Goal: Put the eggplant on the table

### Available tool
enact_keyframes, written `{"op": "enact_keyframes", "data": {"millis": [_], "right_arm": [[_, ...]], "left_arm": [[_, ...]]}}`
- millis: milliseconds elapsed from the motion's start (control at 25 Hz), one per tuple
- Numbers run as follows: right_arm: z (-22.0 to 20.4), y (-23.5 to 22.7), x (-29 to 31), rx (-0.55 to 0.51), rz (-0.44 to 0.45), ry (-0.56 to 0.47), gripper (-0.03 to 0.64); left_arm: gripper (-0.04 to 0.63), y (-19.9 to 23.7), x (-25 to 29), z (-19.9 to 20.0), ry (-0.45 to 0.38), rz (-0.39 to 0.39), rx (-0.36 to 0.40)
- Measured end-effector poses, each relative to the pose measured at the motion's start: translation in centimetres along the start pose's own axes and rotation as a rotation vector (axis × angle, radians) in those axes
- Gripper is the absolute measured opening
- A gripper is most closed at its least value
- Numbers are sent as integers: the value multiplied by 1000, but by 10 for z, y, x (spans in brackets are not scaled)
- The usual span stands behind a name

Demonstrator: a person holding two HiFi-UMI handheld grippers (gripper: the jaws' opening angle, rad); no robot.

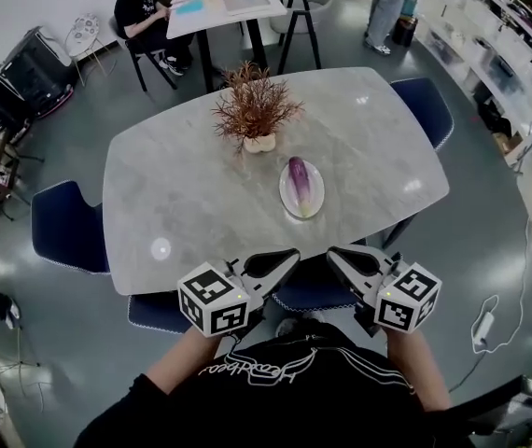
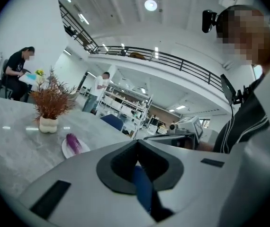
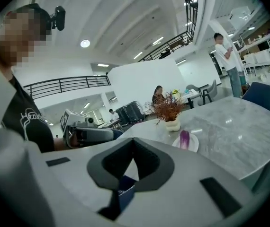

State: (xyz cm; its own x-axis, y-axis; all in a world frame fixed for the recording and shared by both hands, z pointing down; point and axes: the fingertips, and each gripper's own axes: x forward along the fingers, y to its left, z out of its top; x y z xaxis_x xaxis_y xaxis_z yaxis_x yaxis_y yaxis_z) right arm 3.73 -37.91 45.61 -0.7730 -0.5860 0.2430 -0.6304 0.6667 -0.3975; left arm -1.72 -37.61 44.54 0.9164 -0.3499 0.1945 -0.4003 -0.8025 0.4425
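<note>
Grey marble table (image 1: 182,185) is seen from above. At its near edge, left tongs (image 1: 285,258) and right tongs (image 1: 336,255) are held pressed together, empty. A potted plant (image 1: 255,110) is set mid-table; just beside it, the eggplant (image 1: 299,180) is laid on a white plate (image 1: 315,205).

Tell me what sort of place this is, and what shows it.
Probably a big open-plan workshop or office hall, not a home: a railed mezzanine runs overhead, stocked shelving racks line one wall, and the marble-look table with blue chairs stands on a grey floor.
</note>
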Motion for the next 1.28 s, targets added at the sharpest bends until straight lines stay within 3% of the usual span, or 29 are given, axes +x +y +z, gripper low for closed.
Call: {"op": "enact_keyframes", "data": {"millis": [160, 480, 640, 1080, 1280], "right_arm": [[3, 11, -21, -14, -3, -10, 6], [-7, 39, -59, -34, 51, -5, 6], [-11, 64, -89, -50, 67, -15, 6], [-27, 143, -174, -89, 105, -83, 6], [-34, 173, -209, -97, 126, -106, 6]], "left_arm": [[9, -26, 2, 8, -39, -63, -75], [9, -81, -5, 4, -53, -52, 4], [9, -122, -19, 4, -109, -72, 7], [9, -236, -37, -24, -112, -56, 140], [9, -275, -55, -39, -133, -41, 151]]}}
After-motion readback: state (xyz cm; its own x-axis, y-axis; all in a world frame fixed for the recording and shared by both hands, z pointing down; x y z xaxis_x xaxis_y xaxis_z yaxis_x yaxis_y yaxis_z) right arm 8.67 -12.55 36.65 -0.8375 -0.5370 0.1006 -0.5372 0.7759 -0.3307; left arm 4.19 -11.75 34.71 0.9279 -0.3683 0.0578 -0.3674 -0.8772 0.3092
